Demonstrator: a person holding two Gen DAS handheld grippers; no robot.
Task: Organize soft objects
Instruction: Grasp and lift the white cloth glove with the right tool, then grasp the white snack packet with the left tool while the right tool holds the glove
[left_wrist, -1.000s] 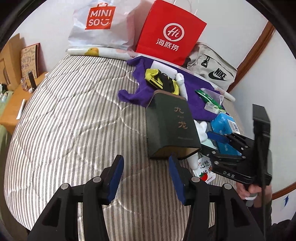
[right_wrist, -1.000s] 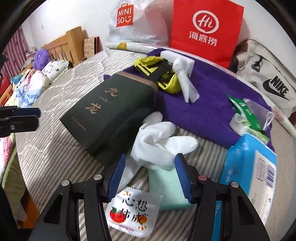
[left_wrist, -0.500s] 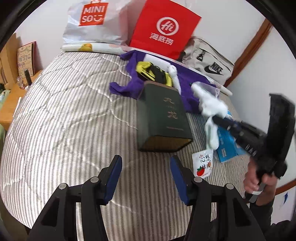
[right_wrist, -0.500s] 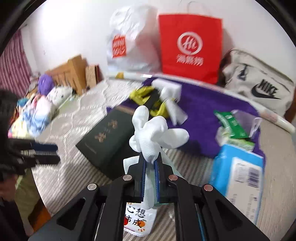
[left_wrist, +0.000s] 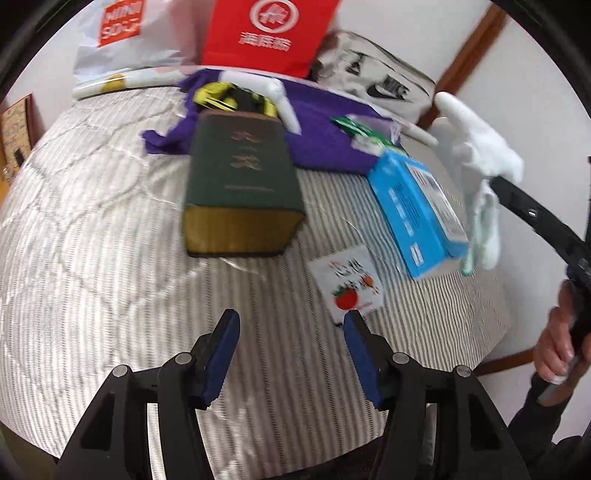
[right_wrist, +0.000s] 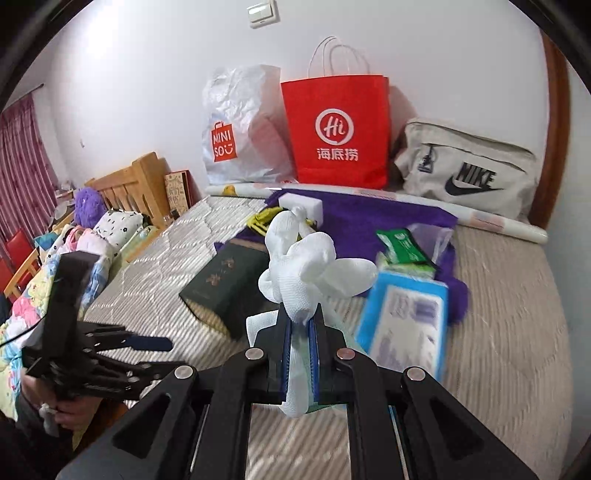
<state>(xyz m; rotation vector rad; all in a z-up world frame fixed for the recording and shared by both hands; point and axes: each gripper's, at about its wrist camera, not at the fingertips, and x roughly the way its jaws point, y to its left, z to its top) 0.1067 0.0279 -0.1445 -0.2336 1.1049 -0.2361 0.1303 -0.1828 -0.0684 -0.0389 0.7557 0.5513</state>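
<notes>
The right gripper (right_wrist: 298, 332) has clamped the white glove (right_wrist: 303, 269) (a pale green cloth pinched along with it) and lifted it off the bed (right_wrist: 509, 332). The left gripper (left_wrist: 290, 339), empty, is opening, probably to help.

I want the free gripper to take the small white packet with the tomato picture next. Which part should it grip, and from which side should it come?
The white packet lies flat on the striped bed cover, just ahead of the left gripper, whose jaws are opening and empty. Probably best to come from above and pinch its near edge: it is thin, and the blue box crowds its far side.
</notes>
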